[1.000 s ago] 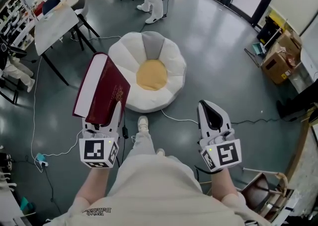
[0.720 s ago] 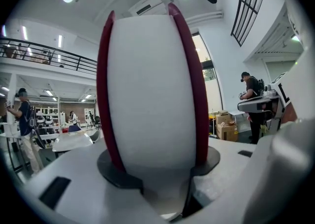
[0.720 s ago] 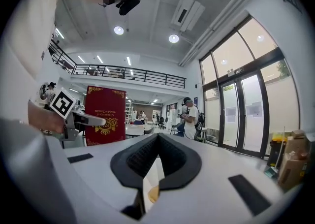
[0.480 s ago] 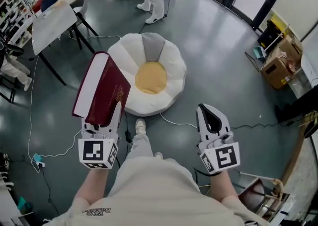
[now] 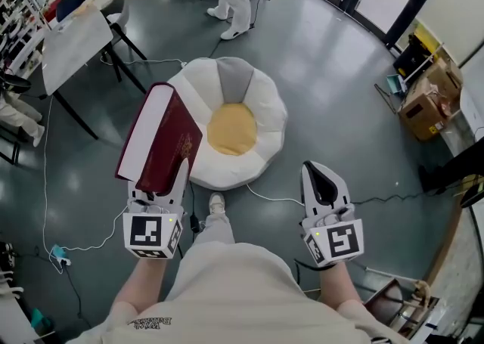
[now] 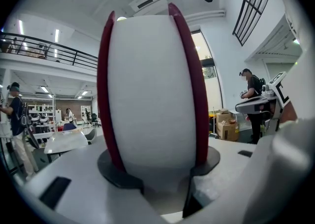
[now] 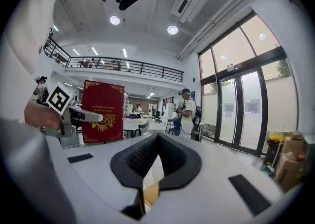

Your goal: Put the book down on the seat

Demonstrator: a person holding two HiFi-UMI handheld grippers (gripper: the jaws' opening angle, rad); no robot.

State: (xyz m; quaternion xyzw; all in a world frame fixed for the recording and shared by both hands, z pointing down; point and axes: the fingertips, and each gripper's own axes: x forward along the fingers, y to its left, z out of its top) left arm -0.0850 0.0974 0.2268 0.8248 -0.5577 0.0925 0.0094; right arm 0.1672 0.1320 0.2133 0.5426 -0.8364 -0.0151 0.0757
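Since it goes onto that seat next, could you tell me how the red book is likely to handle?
The red book looks thick and hard-covered, so probably stiff and heavy. Pinched at one edge by the left hand-held gripper, it may lever downward. The puffy seat may tilt it.

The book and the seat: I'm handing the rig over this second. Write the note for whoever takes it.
Left gripper: shut on the lower edge of the dark red book, which is held in the air at the seat's left edge as the head view shows it.
Right gripper: jaws together, empty, to the right of the seat.
Seat: a white flower-shaped cushion with a yellow centre, on the floor just ahead, with nothing on it.
Done: the book is in hand, close to the seat.
Left: bring the book over the cushion, lower it onto it, open the left jaws, pull back.
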